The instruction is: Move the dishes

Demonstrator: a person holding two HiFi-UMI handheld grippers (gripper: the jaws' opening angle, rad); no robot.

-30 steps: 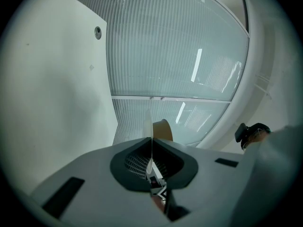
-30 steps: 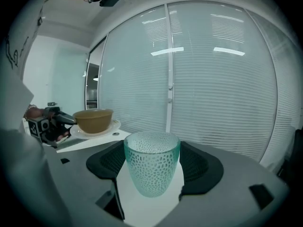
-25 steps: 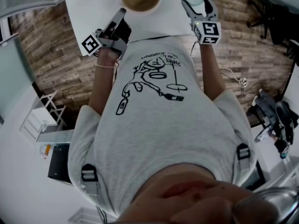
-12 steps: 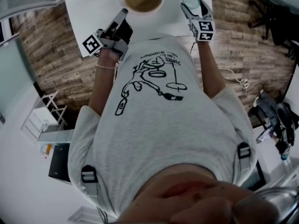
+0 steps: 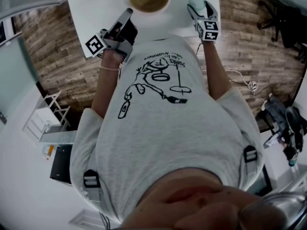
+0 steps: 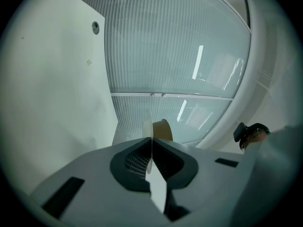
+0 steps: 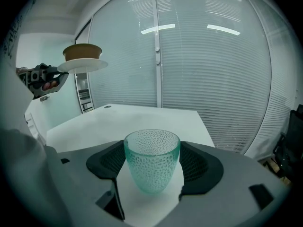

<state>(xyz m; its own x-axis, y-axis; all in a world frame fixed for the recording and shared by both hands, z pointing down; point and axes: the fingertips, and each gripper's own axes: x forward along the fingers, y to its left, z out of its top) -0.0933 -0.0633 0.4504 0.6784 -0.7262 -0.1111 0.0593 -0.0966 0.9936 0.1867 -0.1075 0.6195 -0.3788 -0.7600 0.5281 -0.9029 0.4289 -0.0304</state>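
**Both grippers loaded: plate and bowl on the left, glass on the right**

The left gripper point(image 6: 151, 148) has its jaws closed on the thin rim of a white plate point(image 7: 83, 65), which it holds level above the white table point(image 7: 142, 115) at about 10 o'clock in the right gripper view. A brown round bowl point(image 7: 82, 52) sits loose on the plate. Pinched at one edge, this smooth, stiff load probably levers hard on the jaws, and the bowl could slide if the plate tips, so it is best kept flat. The right gripper point(image 7: 152, 167) clamps the side walls of a pale green dimpled glass point(image 7: 152, 148), upright at 6 o'clock. I cannot tell whether its base touches the table. The glass looks light, rigid and brittle, tapering toward the foot. The dimples give some grip — a gentle mid-wall hold seems right.
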